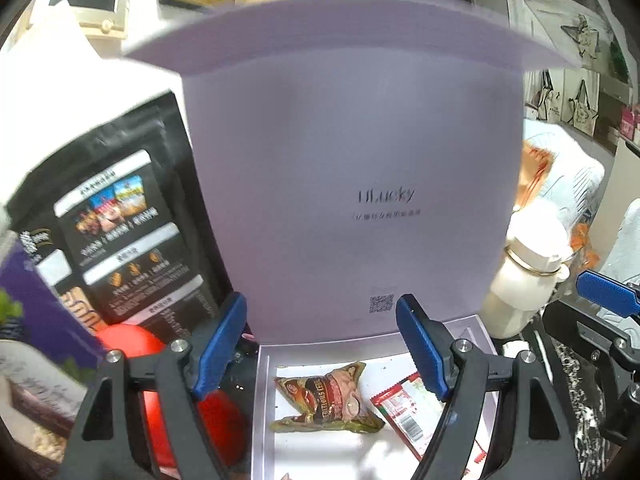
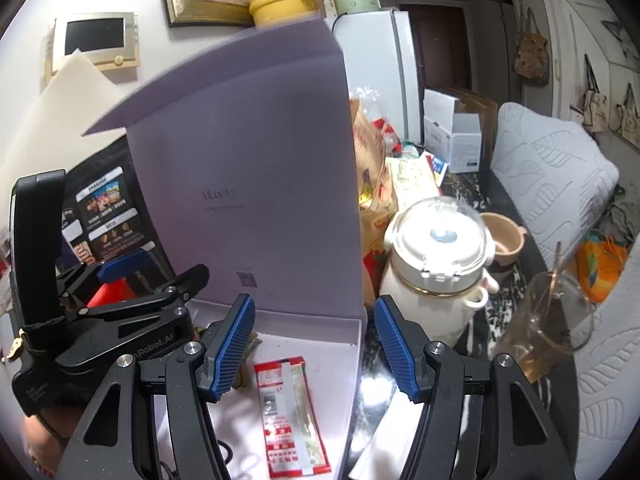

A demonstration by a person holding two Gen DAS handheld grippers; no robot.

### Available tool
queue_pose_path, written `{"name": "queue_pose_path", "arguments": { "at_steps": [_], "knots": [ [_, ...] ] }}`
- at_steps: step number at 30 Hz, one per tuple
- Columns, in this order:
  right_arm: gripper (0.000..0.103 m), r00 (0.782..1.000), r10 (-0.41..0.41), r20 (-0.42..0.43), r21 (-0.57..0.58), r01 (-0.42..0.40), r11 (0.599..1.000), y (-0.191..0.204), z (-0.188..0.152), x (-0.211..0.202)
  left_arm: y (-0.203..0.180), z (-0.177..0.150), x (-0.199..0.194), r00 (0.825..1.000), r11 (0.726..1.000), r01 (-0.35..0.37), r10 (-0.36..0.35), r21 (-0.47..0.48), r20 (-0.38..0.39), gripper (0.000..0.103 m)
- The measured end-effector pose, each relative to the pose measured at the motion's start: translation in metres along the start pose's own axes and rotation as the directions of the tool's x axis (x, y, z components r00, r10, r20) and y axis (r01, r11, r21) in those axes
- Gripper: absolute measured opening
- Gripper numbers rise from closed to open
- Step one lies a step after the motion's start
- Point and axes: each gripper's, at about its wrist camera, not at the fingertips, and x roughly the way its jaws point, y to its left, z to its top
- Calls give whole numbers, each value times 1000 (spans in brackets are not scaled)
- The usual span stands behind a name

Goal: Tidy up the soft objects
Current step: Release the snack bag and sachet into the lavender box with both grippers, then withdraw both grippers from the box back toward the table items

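Both grippers, left gripper (image 1: 320, 344) and right gripper (image 2: 314, 346), half open, holding nothing. Brown-green snack packet (image 1: 326, 398) and red-white sachet (image 2: 290, 416) lie inside the pale lilac cardboard box (image 2: 352, 360). Risk: upright hinged lid (image 1: 352, 184) unsupported, may drop onto the packets.

Two grippers are in view, the left gripper (image 1: 322, 346) and the right gripper (image 2: 314, 350), each with two blue-padded fingers. One lavender box (image 1: 264, 400) stands with its one lid (image 1: 352, 184) raised, and two snack packets lie in it: one brown-green packet (image 1: 324, 400) to the left and one red-and-white packet (image 2: 292, 416) to the right. Left of the box there is one black pouch (image 1: 120, 232) and one red object (image 1: 160, 392); to the right on the bench there is one white pot (image 2: 436, 272), one glass cup (image 2: 548, 328) and, farther off, one beige bowl (image 2: 502, 240).
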Motion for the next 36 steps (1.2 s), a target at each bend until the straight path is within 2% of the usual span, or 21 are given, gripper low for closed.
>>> {"name": "queue_pose_path", "arguments": {
  "at_steps": [11, 13, 18, 20, 22, 24, 26, 32, 36],
  "knots": [
    [63, 996, -3, 87, -18, 5, 1000, 12, 7, -72, 0, 0, -65, 996, 1000, 23, -25, 16, 89, 77],
    [63, 995, -7, 104, -22, 10, 1000, 15, 7, -87, 9, -10, -85, 993, 1000, 22, -24, 18, 112, 77],
    [63, 990, -27, 140, -23, 31, 999, 22, 2, -122, 13, -8, -127, 988, 999, 34, -38, 28, 150, 77],
    [73, 988, -31, 154, -27, 35, 999, 25, -1, -134, 15, -10, -140, 986, 999, 37, -42, 36, 159, 77],
    [74, 984, -31, 174, -32, 37, 999, 28, -6, -147, 14, -15, -158, 981, 997, 54, -63, 52, 181, 83],
    [75, 980, -36, 194, -35, 44, 998, 32, -12, -163, 13, -21, -173, 979, 997, 46, -56, 54, 197, 103],
    [83, 977, -47, 209, -32, 55, 998, 35, -18, -174, 14, -27, -187, 973, 998, 40, -51, 53, 224, 103],
    [89, 969, -86, 231, -25, 95, 995, 41, -41, -204, 10, -48, -212, 972, 994, 64, -83, 91, 221, 103],
    [92, 965, -103, 241, -25, 112, 993, 44, -60, -222, 5, -66, -225, 965, 983, 123, -150, 136, 217, 103]
  ]
}}
